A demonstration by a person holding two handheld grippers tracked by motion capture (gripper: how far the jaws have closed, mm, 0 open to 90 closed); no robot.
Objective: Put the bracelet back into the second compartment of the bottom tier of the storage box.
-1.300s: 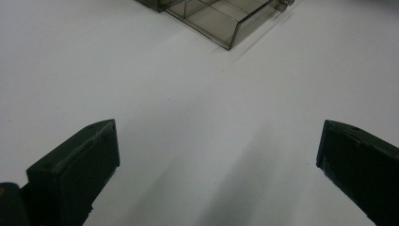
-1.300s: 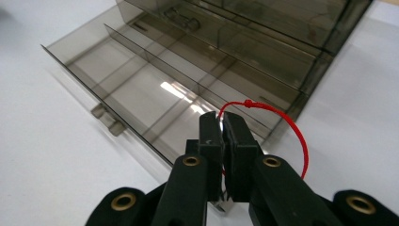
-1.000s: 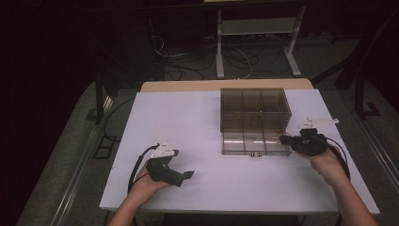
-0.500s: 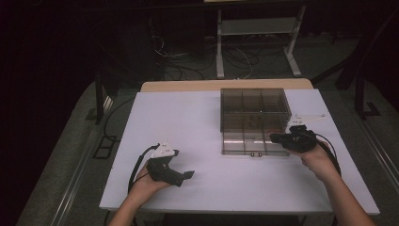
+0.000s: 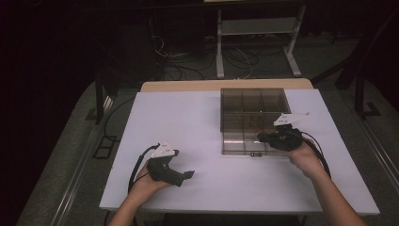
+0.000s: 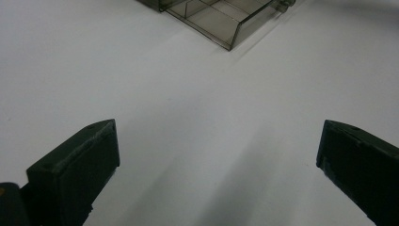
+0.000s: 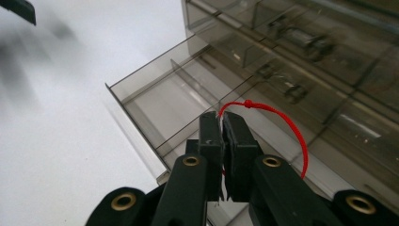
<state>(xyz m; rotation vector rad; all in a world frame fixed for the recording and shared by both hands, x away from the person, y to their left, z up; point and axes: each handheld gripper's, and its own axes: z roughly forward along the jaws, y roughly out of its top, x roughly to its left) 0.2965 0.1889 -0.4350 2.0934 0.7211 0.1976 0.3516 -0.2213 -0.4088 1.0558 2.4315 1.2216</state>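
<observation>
The broad white bench (image 5: pixel 211 141) carried a smoky transparent plastic organiser box (image 5: pixel 254 117) with divided compartments, standing toward its far right side. At the near left, the left claw (image 5: pixel 188 175) rested on bare bench, well apart from the box, its two black jaws spread wide with nothing between them. The right claw (image 7: pixel 222 127) sat at the box's near right corner, over an open compartment, jaws pressed together and pinching a thin red knotted string loop (image 7: pixel 282 122) that arched just above them.
</observation>
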